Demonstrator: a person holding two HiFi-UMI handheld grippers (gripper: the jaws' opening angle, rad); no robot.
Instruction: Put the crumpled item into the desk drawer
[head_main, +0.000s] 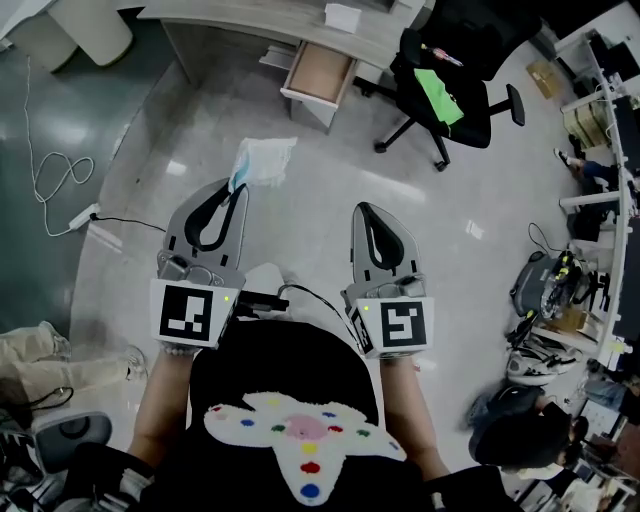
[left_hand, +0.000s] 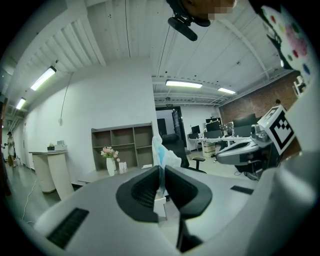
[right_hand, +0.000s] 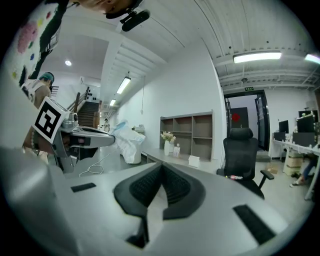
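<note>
The crumpled white and light-blue item (head_main: 265, 160) hangs from the tips of my left gripper (head_main: 238, 186), which is shut on it above the floor. In the left gripper view the item (left_hand: 160, 150) sticks up from between the closed pads of that gripper (left_hand: 161, 172). My right gripper (head_main: 361, 211) is held beside it, shut and empty, and in its own view the jaws (right_hand: 161, 168) meet at the tip. The right gripper view also catches the item (right_hand: 128, 138) at the left. The desk drawer (head_main: 318, 72) stands pulled open under the grey desk (head_main: 250, 15), ahead of both grippers.
A black office chair (head_main: 447, 92) with a green thing on its seat stands right of the drawer. A power strip and white cable (head_main: 84, 213) lie on the floor at the left. Bags and gear (head_main: 545, 290) crowd the right side. A person's legs (head_main: 40, 355) show at lower left.
</note>
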